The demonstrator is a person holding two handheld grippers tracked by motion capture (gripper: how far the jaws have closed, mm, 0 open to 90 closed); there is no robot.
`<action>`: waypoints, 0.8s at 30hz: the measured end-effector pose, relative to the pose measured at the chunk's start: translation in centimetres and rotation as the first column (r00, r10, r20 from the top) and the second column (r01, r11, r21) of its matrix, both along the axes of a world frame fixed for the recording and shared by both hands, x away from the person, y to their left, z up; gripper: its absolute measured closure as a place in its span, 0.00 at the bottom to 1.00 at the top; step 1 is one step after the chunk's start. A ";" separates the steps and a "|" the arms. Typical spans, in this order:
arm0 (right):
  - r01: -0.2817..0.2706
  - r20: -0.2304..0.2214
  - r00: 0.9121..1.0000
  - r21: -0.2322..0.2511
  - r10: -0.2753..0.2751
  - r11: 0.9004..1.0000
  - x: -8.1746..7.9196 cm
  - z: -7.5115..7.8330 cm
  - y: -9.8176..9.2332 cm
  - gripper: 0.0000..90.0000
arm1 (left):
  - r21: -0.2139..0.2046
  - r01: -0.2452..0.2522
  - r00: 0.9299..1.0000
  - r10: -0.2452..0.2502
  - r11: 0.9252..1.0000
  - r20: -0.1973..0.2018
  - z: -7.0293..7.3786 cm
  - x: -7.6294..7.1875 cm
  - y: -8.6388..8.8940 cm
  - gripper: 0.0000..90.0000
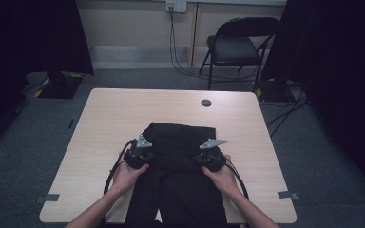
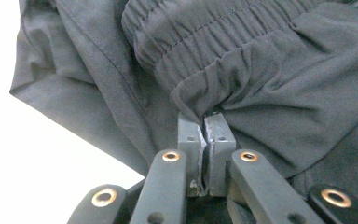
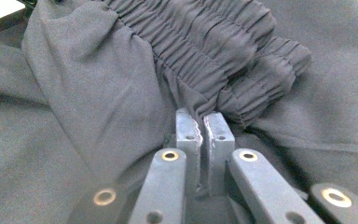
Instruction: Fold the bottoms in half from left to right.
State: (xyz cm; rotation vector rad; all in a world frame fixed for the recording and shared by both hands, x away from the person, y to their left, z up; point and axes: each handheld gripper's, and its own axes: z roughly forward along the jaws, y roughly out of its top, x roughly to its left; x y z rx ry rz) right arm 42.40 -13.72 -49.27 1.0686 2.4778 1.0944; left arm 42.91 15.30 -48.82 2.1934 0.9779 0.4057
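Black trousers (image 1: 178,156): long axis front-back, waistband folded; L gripper (image 2: 206,122) & R gripper (image 3: 201,120) each pinch fabric.

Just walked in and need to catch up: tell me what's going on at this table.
A person is handling a pair of black trousers spread on the wooden table, legs hanging over the near edge. The left tongs and the right tongs are both shut on bunched fabric right by the elastic waistband, one at each side. It looks like a fold, with the waist end doubled over.
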 end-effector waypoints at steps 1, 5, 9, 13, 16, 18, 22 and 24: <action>0.007 -0.003 1.000 0.006 -0.007 1.000 0.7 0.0 0.1 0.96 | 0.000 -0.013 1.000 0.013 1.000 -0.001 0.0 0.7 0.1 0.97; 0.041 0.007 0.999 0.018 -0.041 0.999 3.4 -0.2 0.8 0.96 | -0.026 -0.058 0.998 0.058 0.998 0.015 -0.3 2.6 0.4 0.97; 0.077 0.011 0.997 0.025 -0.077 0.997 5.7 -0.3 1.3 0.97 | -0.046 -0.096 0.995 0.097 0.994 0.023 -0.4 5.2 0.6 0.97; 0.112 0.016 0.993 0.025 -0.113 0.993 7.3 -0.3 1.9 0.97 | -0.017 -0.141 0.989 0.141 0.990 0.035 -0.4 7.4 0.4 0.97; 0.176 -0.019 0.984 0.051 -0.175 0.983 9.3 -0.3 2.2 0.97 | -0.052 -0.187 0.982 0.188 0.981 0.024 -0.4 8.7 0.3 0.96; 0.175 -0.009 0.985 0.033 -0.175 0.984 9.4 -0.2 2.4 0.97 | -0.062 -0.186 0.982 0.187 0.981 0.013 -0.4 8.9 0.5 0.96; 0.146 0.008 0.989 0.021 -0.146 0.989 9.3 0.2 2.2 0.97 | -0.098 -0.145 0.989 0.147 0.985 0.016 0.7 8.7 1.2 0.96; 0.147 0.009 0.989 0.053 -0.147 0.988 9.3 1.0 1.8 0.97 | -0.152 -0.145 0.988 0.151 0.978 0.033 2.3 8.8 1.6 0.97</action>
